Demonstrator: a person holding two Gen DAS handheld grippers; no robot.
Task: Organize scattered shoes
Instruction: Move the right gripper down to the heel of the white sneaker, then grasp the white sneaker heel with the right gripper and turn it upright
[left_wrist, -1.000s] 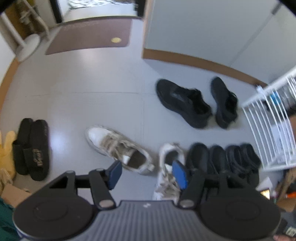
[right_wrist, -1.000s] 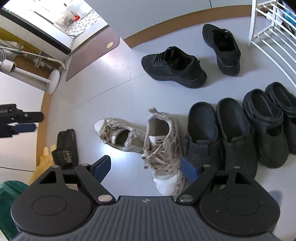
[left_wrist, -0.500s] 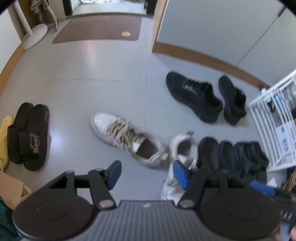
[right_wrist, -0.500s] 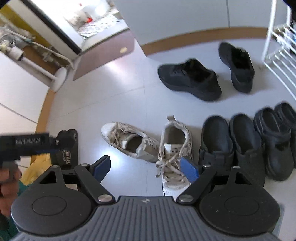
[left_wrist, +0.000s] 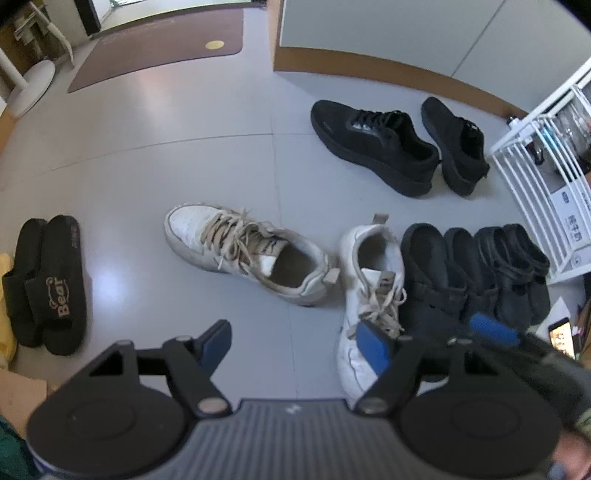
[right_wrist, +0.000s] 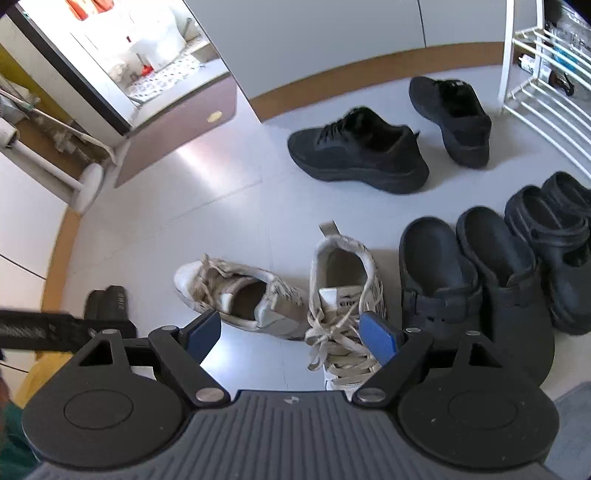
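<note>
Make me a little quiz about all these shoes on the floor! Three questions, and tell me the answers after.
1. True or false: the two white sneakers lie neatly side by side.
2. What is next to the straight white sneaker, on the side away from its twin? A) black clogs B) a yellow ball C) a white rack
3. Fill in: the left gripper and the right gripper each hold ____.

Key
1. False: one lies crooked, heel toward the other.
2. A
3. Nothing: the fingers of both stand apart above the floor.
</note>
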